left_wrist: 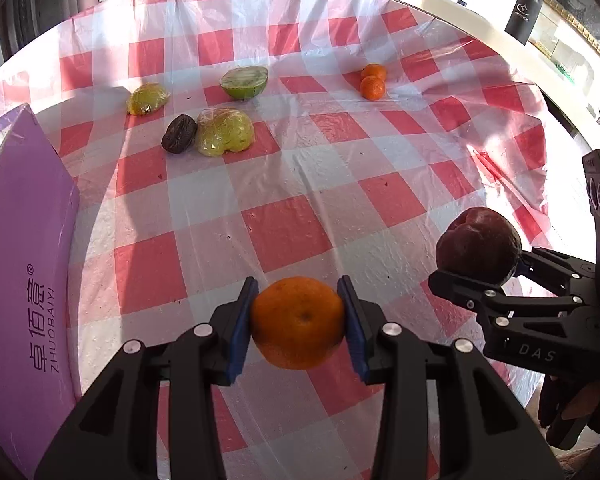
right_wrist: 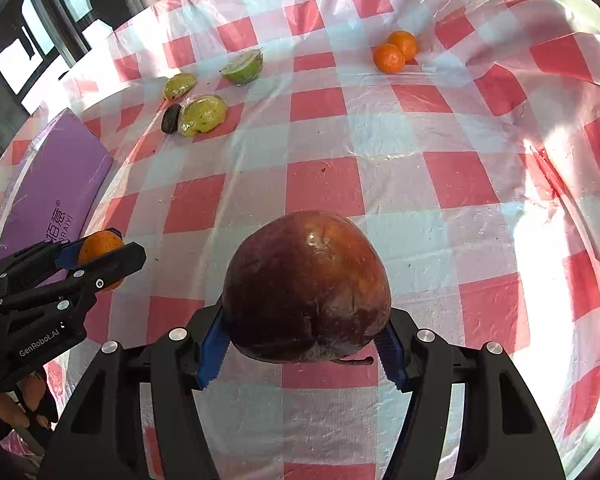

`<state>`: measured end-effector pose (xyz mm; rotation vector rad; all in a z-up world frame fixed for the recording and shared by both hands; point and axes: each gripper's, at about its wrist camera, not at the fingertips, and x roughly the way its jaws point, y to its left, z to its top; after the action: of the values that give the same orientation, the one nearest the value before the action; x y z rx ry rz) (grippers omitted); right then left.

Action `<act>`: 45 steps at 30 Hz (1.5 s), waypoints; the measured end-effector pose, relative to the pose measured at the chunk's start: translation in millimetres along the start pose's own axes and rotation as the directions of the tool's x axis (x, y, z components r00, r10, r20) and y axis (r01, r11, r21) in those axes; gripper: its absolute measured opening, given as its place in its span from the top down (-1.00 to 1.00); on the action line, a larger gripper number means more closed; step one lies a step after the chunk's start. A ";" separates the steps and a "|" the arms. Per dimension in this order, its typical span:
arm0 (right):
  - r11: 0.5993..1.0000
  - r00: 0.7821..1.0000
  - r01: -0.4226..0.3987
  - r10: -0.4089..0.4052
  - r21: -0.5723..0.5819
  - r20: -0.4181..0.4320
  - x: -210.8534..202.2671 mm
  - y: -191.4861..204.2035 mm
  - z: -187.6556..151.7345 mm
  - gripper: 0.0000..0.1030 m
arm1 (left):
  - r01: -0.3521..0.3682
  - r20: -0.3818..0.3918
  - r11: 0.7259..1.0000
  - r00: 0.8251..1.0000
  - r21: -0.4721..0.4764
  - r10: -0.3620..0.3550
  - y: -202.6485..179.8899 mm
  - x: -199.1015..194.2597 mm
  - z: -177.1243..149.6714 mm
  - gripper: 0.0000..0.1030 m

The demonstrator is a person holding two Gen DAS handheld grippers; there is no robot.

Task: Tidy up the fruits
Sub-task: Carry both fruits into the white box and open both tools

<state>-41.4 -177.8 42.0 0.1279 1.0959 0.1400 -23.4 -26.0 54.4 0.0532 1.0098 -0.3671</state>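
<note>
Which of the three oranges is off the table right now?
The orange clamped in the left gripper; the other two oranges sit together on the far tablecloth.

Orange (left_wrist: 298,322) and dark red apple (right_wrist: 306,286), both jaw-clamped

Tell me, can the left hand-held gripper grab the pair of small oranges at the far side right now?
Probably not: the left hand-held gripper is shut on an orange. The cloth toward the two small oranges looks clear, though.

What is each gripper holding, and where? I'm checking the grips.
The left gripper clamps an orange by its sides; the right gripper clamps a dark red fruit by its lower sides.
</note>
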 end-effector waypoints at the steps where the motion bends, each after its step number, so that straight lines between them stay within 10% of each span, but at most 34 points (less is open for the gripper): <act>1: 1.000 1.000 0.000 0.000 0.000 0.005 -2.4 5.2 0.4 -0.20 | 0.007 0.011 1.000 1.000 0.011 -0.007 1.6 -5.8 0.7 0.21; 15: 1.000 0.997 0.002 0.000 -0.031 0.081 -29.3 86.2 3.9 -0.20 | 0.075 0.148 0.996 0.986 0.049 -0.082 54.2 -75.8 15.4 0.21; 27: 0.993 0.988 -0.037 0.053 -0.111 0.143 -43.3 170.0 14.9 -0.20 | 0.089 0.278 0.975 0.960 -0.202 -0.030 173.6 -140.9 11.0 0.21; 45: 0.910 0.970 -0.113 0.188 -0.399 0.153 -40.0 313.3 20.6 -0.20 | -0.199 0.070 0.946 0.972 -0.256 0.223 279.6 -156.3 -52.3 0.21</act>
<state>-56.6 122.7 140.2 -0.1302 0.8495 0.4736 -49.9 290.3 122.1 -0.0809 0.9358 -0.0451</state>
